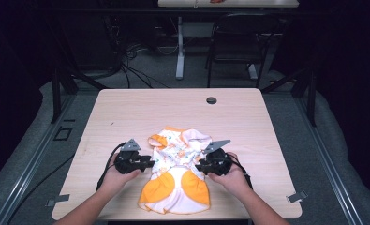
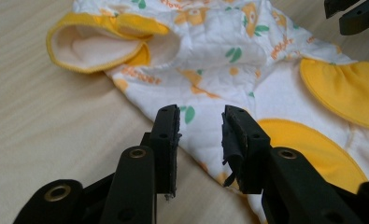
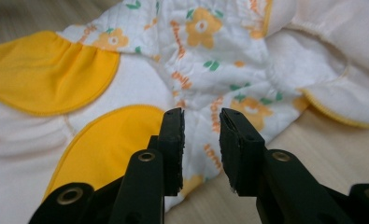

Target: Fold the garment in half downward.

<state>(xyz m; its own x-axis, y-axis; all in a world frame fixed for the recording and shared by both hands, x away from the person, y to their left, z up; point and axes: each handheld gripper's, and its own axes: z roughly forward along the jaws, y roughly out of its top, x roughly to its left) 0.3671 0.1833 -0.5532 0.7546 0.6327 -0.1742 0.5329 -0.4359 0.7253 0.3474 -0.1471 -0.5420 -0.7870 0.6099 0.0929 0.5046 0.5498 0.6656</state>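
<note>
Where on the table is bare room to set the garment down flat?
Bare wood runs from the garment back to the grommet, and along the table's left and right edges. The near middle is crowded: garment, left gripper, right gripper.

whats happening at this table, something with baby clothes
A person holds a pair of tongs in each hand, one on either side of a small printed baby garment lying crumpled on the wooden table. The left tongs and the right tongs both stand open at its edges, with no cloth pinched between the jaws.
</note>
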